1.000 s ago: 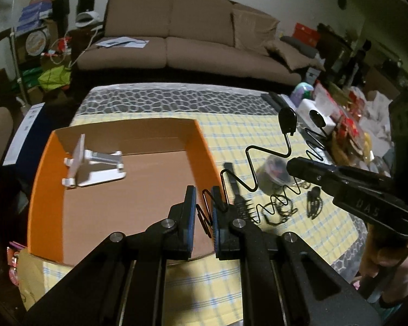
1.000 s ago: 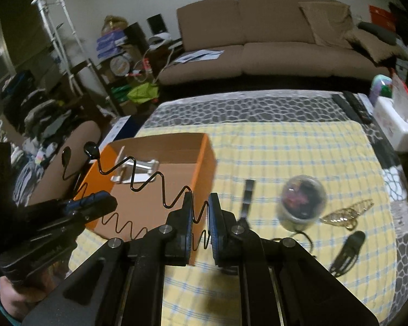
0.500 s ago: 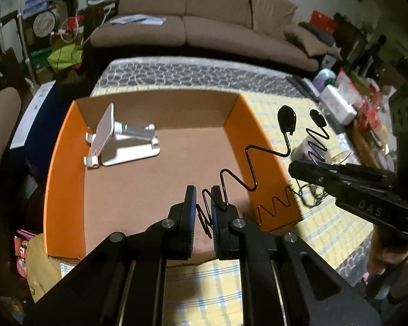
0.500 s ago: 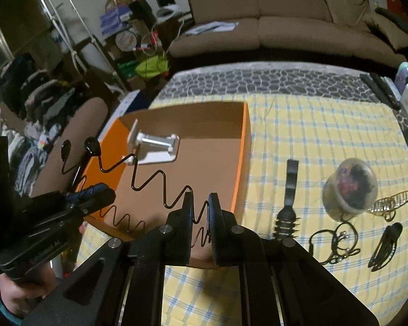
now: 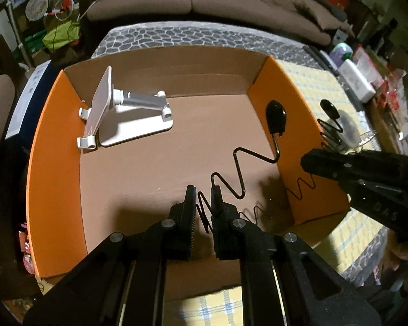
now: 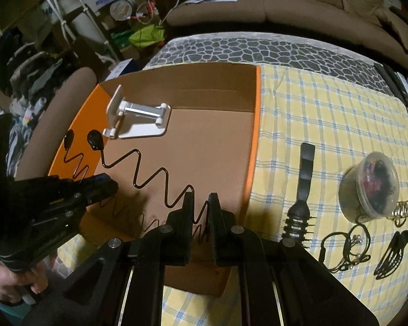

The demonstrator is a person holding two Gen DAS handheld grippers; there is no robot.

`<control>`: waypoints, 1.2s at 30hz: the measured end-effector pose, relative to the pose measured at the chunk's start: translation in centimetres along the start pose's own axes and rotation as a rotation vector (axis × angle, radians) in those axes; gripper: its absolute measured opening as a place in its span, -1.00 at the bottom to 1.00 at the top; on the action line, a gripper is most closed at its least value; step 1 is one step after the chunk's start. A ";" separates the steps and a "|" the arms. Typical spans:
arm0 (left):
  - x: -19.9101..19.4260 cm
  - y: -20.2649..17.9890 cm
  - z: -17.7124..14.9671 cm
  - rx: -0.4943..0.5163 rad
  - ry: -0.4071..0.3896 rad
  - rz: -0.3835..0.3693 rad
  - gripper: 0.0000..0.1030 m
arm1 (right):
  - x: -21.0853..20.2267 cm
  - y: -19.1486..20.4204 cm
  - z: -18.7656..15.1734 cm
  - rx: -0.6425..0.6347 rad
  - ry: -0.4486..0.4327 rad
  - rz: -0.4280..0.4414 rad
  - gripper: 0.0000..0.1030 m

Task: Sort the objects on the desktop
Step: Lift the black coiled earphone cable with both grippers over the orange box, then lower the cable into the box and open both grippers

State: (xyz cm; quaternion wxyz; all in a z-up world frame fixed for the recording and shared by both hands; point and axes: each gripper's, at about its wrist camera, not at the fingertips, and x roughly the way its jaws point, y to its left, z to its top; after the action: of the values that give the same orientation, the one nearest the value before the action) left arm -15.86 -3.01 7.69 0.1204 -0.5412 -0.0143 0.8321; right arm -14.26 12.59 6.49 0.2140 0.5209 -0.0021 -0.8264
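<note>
A black zigzag wire headband (image 5: 240, 168) with two paddle-shaped ends is held between both grippers over the orange cardboard box (image 5: 54, 141). My left gripper (image 5: 204, 203) is shut on one stretch of the wire. My right gripper (image 6: 200, 209) is shut on another stretch of the headband (image 6: 149, 174), above the box (image 6: 254, 125) near its right wall. Each gripper shows in the other's view, the right one (image 5: 310, 160) and the left one (image 6: 106, 184). A white phone stand (image 5: 122, 114) sits in the box's far left corner.
On the yellow checked cloth (image 6: 326, 125) right of the box lie a black hairbrush (image 6: 303, 187), a clear round tub (image 6: 370, 187), a black cord (image 6: 345, 247), a black hair claw (image 6: 391, 252) and a gold clip (image 6: 405, 209). A couch stands beyond the table.
Both grippers have carried the headband leftward from above the cloth to above the box floor and lower toward it. Both stay shut on the wire.
</note>
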 end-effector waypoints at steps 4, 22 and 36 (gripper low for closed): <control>0.8 0.3 0.2 0.004 0.023 0.009 -0.81 | 0.8 0.1 0.5 -0.005 0.013 -0.007 -0.80; 4.9 0.7 2.7 -0.008 0.154 0.001 -0.81 | 2.7 0.1 2.7 -0.047 0.008 -0.062 -0.57; 7.4 -1.5 4.6 0.081 0.255 0.092 -0.78 | -0.1 -0.4 3.4 -0.020 -0.060 -0.050 -0.12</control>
State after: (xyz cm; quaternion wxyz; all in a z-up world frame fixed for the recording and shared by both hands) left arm -22.63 0.55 3.21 0.1046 -0.6371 0.0595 0.7613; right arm -17.27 12.25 8.01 0.1982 0.4934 0.0128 -0.8468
